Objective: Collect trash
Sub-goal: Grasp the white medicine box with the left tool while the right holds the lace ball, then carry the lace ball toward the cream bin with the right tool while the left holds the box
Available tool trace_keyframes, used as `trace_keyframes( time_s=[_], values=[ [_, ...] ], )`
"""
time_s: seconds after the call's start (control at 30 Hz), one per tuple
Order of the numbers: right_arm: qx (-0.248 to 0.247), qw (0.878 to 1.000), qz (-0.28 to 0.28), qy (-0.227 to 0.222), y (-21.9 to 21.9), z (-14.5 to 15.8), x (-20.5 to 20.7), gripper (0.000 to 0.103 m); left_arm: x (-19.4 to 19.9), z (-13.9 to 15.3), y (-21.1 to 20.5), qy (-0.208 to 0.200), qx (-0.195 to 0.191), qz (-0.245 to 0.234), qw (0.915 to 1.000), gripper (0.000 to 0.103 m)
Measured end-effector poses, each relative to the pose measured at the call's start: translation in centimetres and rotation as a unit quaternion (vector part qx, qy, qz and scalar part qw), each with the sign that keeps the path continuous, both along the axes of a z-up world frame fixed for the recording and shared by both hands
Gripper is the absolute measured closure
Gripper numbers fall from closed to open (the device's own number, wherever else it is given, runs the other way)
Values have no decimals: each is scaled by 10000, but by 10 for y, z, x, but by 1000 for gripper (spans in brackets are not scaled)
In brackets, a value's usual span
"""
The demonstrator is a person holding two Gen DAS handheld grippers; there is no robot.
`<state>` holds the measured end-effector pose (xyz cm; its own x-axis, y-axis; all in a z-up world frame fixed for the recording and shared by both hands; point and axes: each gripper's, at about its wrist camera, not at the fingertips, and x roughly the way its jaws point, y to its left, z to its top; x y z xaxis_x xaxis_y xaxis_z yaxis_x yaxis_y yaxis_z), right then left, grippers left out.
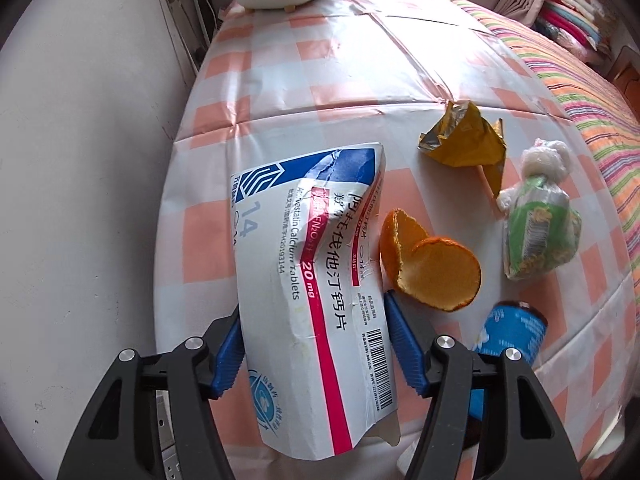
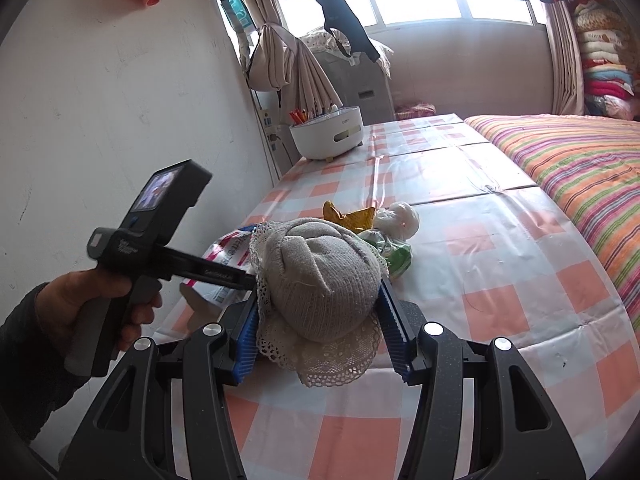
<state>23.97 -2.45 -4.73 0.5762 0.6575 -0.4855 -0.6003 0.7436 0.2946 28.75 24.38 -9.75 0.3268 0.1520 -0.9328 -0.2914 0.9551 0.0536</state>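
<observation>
A crumpled white medicine box [image 1: 316, 280] with a blue corner and a red stripe lies lengthwise between the blue pads of my left gripper [image 1: 312, 308]. Both pads touch its long sides. Right of it on the checked tablecloth [image 1: 320, 60] lie an orange peel [image 1: 430, 268], a yellow foil wrapper [image 1: 468, 140] and a green plastic wrapper with a white wad [image 1: 540, 232]. My right gripper [image 2: 320, 292] is shut on a grey knitted sock bundle with a lace edge [image 2: 324, 280], held just above the table. That bundle hides part of the box [image 2: 228, 252] in the right wrist view.
A blue round container [image 1: 512, 332] stands beside the left gripper's right finger. A white tub with pens [image 2: 326, 136] sits at the table's far end by the wall. A striped bed [image 2: 580, 168] borders the table on the right. A hand [image 2: 80, 308] grips the left tool's handle.
</observation>
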Motion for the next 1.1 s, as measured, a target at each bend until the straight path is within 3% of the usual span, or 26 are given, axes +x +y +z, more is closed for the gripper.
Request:
trace_keyframes(
  time_s=[0.33,0.7,1.1],
  values=[
    [163,9996,6,-243,-6,14,-22,52,-54,24,-24,-559,53,-194,9982,41],
    [448,9987,-109,-214,-29,26,-54,52,-121,53,-67,-1151,80,-405,9925,41],
    [406,9981,-394,-241,-83,39,-106,51,-170,77,-117,-1622,-104,-801,9834,41]
  ],
)
